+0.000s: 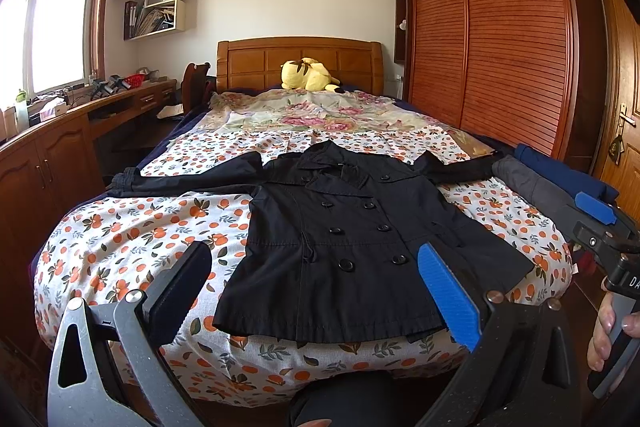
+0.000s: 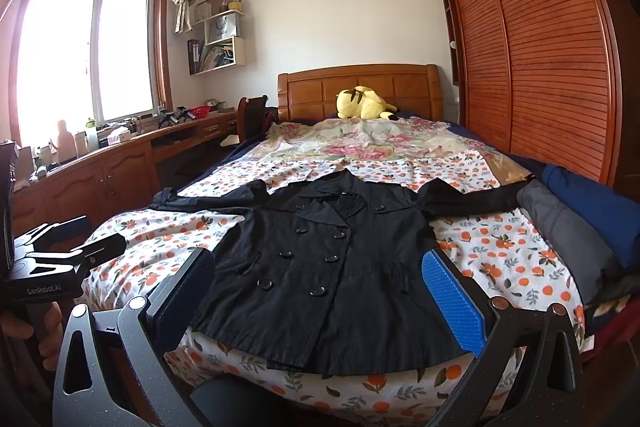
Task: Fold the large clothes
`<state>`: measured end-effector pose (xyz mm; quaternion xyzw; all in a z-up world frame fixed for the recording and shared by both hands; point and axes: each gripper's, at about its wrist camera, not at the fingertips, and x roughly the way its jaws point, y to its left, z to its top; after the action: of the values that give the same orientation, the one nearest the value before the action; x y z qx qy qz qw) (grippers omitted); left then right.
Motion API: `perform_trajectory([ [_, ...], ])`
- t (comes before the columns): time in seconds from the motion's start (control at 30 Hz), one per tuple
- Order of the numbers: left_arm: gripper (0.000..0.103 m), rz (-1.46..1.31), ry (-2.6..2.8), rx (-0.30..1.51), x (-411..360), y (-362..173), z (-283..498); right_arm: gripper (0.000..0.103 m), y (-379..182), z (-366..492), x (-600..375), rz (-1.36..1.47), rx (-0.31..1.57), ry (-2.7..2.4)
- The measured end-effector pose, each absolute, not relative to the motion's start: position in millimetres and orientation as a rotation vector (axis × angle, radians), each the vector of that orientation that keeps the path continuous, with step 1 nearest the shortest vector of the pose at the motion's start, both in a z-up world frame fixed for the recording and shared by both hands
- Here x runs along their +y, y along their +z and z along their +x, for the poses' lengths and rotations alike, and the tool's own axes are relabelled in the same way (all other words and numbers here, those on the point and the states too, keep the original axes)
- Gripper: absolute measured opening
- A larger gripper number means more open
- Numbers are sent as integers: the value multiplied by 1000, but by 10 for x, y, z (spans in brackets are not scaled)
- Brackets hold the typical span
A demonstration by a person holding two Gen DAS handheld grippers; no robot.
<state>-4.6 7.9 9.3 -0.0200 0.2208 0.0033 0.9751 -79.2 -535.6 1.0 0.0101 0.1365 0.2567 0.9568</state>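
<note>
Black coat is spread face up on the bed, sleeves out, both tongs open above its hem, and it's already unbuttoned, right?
Not quite: the black coat is buttoned shut, as the left wrist view shows. The rest holds: it lies face up on the bed, sleeves out, with the left tongs and right tongs open above its hem.

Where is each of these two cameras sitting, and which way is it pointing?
Left wrist view: sits on the left hand-held gripper, at the foot of the bed, looking toward the headboard over the black coat; the right hand-held gripper and hand show at its right edge.
Right wrist view: sits on the right hand-held gripper, facing the same way; the left hand-held gripper shows at its left edge.
Shared: coat, yellow plush toy, wardrobe, both hand-held grippers open.
</note>
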Motion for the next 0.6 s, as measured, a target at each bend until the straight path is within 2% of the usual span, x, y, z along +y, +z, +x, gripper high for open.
perform_trajectory([
  [0.6,103,-33,10,439,-6,93,-56,103,13,-797,-5354,19,276,520],
])
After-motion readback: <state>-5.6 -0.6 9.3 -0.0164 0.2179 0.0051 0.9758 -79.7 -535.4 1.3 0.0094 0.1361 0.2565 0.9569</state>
